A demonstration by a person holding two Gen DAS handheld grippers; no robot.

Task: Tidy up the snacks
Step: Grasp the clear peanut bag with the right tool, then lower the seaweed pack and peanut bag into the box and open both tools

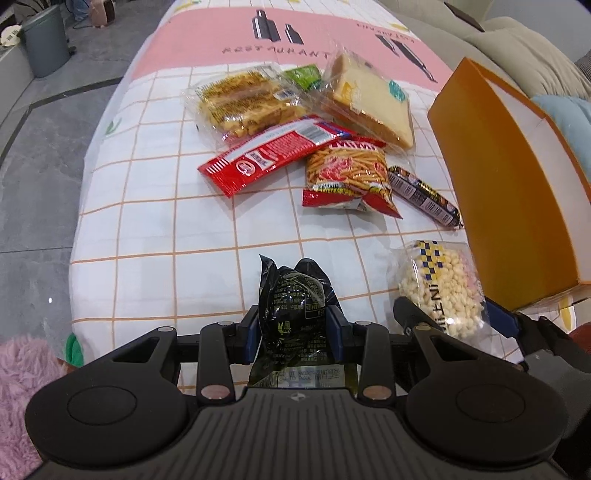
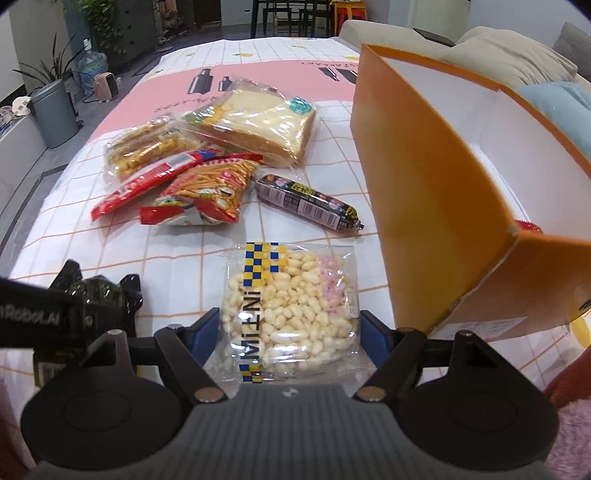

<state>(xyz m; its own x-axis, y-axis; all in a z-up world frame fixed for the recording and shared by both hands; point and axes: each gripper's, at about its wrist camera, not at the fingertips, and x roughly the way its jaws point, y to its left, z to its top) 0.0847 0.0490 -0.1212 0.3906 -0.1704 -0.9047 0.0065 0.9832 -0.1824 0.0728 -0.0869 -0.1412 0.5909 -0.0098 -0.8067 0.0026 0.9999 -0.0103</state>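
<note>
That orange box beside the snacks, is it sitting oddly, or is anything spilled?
The orange cardboard box stands tilted, its white-lined opening turned up and away from the snacks, not flat on the checked tablecloth. Nothing has spilled; every packet looks sealed.

Grey marble-look floor (image 1: pixel 33 155) is being lit evenly w/ a grey bin (image 2: pixel 55 110) standing on it; potted plants (image 2: pixel 99 22) and dark chairs (image 2: pixel 288 14) are being seen at rear, beige sofa (image 2: pixel 509 55) at right.

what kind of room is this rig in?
Probably a home living and dining area: a beige sofa runs beside the cloth-covered table, dark dining chairs stand further back, and potted plants and a grey bin line the tiled floor.
</note>
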